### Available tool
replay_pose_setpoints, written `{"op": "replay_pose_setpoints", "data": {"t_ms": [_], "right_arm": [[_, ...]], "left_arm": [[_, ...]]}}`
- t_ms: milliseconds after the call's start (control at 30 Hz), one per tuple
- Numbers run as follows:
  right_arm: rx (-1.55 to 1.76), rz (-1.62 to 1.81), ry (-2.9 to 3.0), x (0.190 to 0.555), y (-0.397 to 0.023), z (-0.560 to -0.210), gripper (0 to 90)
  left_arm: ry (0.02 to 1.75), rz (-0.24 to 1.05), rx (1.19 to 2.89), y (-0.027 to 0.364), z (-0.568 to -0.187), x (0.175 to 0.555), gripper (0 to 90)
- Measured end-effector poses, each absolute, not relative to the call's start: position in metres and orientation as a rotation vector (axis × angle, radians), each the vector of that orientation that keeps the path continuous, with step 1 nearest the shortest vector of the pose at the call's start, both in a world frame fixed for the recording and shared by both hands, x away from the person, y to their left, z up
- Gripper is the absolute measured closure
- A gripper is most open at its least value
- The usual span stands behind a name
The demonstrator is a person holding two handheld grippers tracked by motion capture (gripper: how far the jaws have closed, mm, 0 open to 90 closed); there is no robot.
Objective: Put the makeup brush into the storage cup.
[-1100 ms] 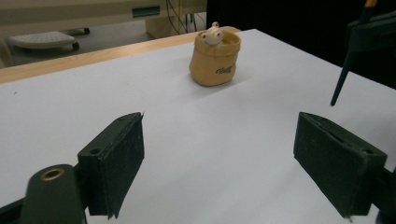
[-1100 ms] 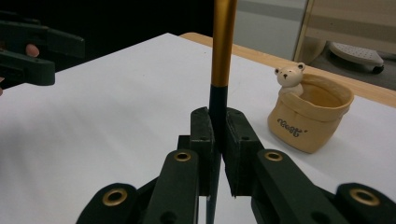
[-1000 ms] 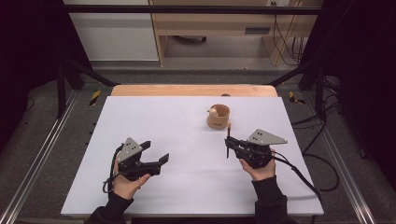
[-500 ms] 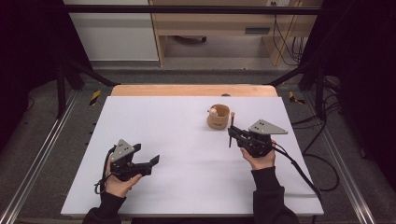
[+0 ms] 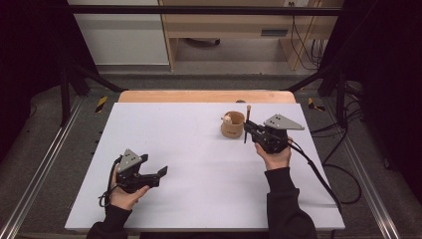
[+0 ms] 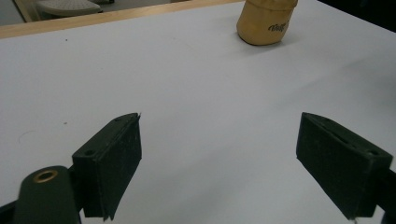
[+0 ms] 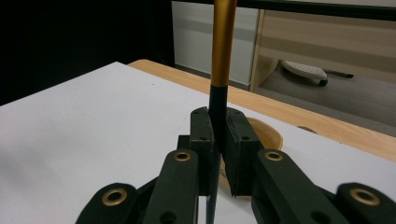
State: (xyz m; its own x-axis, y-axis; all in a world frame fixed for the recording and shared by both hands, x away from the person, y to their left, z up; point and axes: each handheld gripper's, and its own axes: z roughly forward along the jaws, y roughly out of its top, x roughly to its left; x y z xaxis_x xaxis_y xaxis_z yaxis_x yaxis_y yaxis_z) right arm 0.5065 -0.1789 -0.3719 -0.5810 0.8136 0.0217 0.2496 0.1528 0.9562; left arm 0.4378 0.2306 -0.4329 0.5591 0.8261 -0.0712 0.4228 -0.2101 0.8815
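Observation:
A thin stick (image 5: 248, 115) with a gold upper part and a dark lower part stands upright, and my right gripper (image 5: 247, 128) is shut on its dark part. In the right gripper view the pads (image 7: 201, 140) press the stick (image 7: 222, 46) from both sides. A tan wooden cup (image 5: 232, 127) stands just left of the stick, and its rim (image 7: 270, 133) shows right behind the jaws. Something small and pale (image 5: 227, 119) sits at the cup's rim. My left gripper (image 5: 158, 175) is open near the table's front left, with nothing between its pads (image 6: 116, 158). The cup (image 6: 264, 22) lies far beyond it.
The white table top (image 5: 199, 154) has a wooden strip (image 5: 199, 96) along its far edge. Metal rails (image 5: 45, 164) run along both sides of the table. A cable (image 5: 318, 174) trails from the right gripper over the table's right edge.
My right hand has carried the stick away from me, up beside the cup. My left hand has drifted left and nearer the front edge, its jaws still open.

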Motion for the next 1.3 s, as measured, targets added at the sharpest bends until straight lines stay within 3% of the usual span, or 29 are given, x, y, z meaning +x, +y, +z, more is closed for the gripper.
{"op": "replay_pose_setpoints", "data": {"t_ms": [1300], "right_arm": [[1.117, 1.411, 1.845, 0.573, -0.165, -0.369, 83.1]], "left_arm": [[1.028, 0.529, 1.839, 0.235, -0.434, 0.44, 13.9]]}}
